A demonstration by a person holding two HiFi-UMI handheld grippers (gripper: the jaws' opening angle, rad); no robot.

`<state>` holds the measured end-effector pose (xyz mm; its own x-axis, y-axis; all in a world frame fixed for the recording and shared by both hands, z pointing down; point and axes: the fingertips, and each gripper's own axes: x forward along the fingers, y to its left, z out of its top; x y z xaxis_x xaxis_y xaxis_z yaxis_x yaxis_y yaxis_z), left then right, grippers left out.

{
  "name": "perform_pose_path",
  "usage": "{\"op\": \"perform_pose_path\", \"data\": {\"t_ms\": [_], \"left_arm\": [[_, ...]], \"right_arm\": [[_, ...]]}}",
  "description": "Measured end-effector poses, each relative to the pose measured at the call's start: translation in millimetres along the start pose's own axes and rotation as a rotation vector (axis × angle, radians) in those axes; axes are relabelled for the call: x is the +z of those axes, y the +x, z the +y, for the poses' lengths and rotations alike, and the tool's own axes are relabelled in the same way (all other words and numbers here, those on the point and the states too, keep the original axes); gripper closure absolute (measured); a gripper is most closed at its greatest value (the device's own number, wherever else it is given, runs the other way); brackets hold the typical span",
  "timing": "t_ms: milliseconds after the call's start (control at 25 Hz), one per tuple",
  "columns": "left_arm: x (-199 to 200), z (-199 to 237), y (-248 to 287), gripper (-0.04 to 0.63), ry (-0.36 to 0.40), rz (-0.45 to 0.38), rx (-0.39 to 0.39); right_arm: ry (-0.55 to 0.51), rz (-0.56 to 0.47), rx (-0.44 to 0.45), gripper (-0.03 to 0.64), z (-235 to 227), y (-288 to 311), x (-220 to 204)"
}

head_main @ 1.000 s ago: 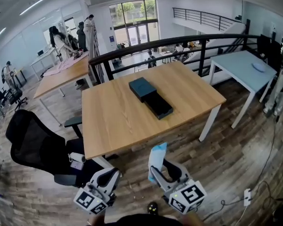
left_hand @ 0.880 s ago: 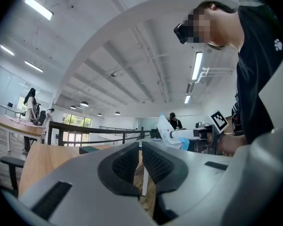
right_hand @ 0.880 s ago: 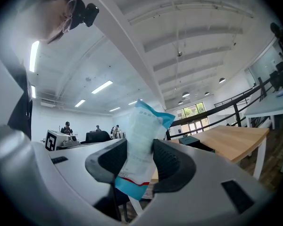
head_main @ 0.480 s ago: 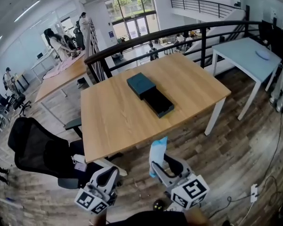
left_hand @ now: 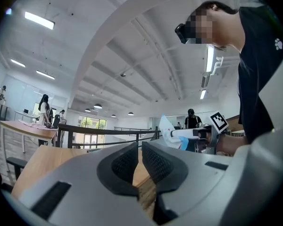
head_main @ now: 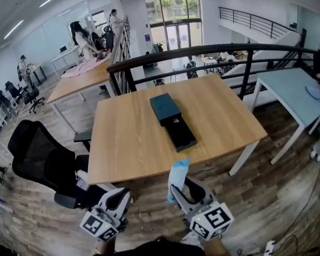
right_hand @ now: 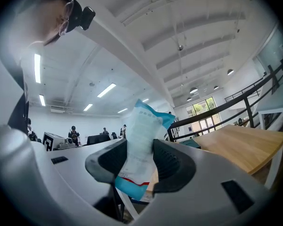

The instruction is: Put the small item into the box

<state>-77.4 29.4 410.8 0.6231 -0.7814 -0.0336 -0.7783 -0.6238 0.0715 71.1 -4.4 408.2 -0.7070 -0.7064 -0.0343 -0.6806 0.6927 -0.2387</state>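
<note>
Lt blue & wht sachet, dk teal box, wood-grain table

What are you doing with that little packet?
A person holds a tool in each hand. The right tool is shut on a small blue-and-white packet and holds it up in front of the table, short of its near edge. The left tool is shut with nothing in it. The dark box lies in the middle of the table and looks open. The packet is not in it yet.
</note>
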Motion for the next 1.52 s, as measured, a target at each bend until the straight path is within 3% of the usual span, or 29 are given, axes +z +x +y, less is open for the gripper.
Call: {"op": "perform_pose_path", "data": {"t_ms": [560, 920, 1120, 1320, 1520], "left_arm": [[0, -16, 82, 0.572, 0.006, -0.011, 0.052], [-2, -27, 117, 0.572, 0.012, 0.028, 0.105], [-1, -44, 144, 0.572, 0.023, 0.047, 0.091], [13, -61, 170, 0.572, 0.04, -0.006, 0.046], [5, -53, 173, 0.572, 0.062, 0.027, 0.071]], "right_arm": [[-0.002, -0.017, 0.035, 0.44, -86, -6, 23], [0.029, -0.02, 0.074, 0.442, -122, -15, 34], [0.036, -0.043, 0.061, 0.442, -148, -28, 42], [0.042, -0.05, 0.053, 0.442, -165, -37, 49], [0.04, -0.054, 0.053, 0.442, -174, -32, 49]]}}
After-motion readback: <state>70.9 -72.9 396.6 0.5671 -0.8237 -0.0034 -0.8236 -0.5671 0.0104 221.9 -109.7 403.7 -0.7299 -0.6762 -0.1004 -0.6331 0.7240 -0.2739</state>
